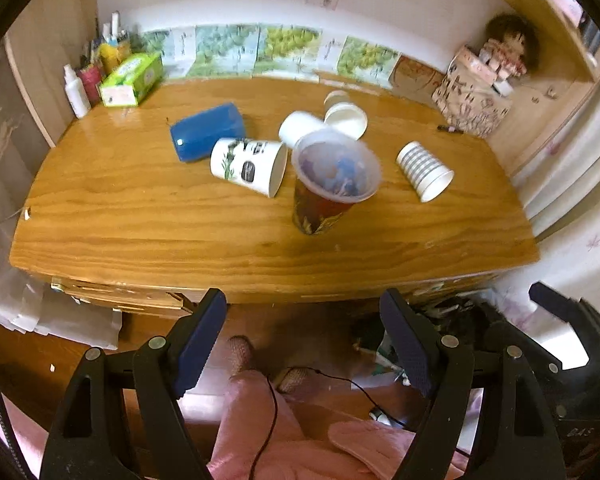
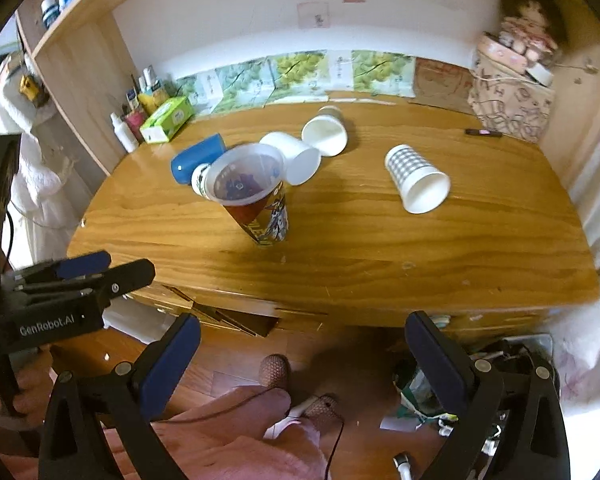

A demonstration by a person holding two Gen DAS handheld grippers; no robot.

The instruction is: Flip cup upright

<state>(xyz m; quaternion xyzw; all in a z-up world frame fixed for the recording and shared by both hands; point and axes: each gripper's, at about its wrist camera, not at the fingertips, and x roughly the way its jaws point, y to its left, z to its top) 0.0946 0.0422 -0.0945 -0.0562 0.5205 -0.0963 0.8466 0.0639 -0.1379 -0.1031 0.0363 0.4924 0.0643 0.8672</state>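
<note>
A tall plastic cup with a red and blue print (image 1: 328, 188) (image 2: 252, 196) stands upright near the middle of the wooden desk (image 1: 140, 216) (image 2: 380, 248). Around it several cups lie on their sides: a blue cup (image 1: 208, 130) (image 2: 194, 156), a white printed cup (image 1: 248, 164), two plain white cups (image 1: 300, 126) (image 1: 346, 118) (image 2: 296, 156) (image 2: 326, 132) and a grey checked paper cup (image 1: 424, 170) (image 2: 416, 178). My left gripper (image 1: 304, 344) is open and empty, held off the desk's front edge. My right gripper (image 2: 302, 364) is open and empty there too. The left gripper also shows in the right wrist view (image 2: 100, 268).
A green tissue box (image 1: 130, 78) (image 2: 166, 120) and bottles (image 1: 76, 90) stand at the back left. A patterned box with a doll (image 1: 476, 92) (image 2: 512, 96) stands at the back right, a dark pen (image 1: 448, 129) (image 2: 482, 132) in front of it. Knees and feet (image 2: 276, 372) are below the desk.
</note>
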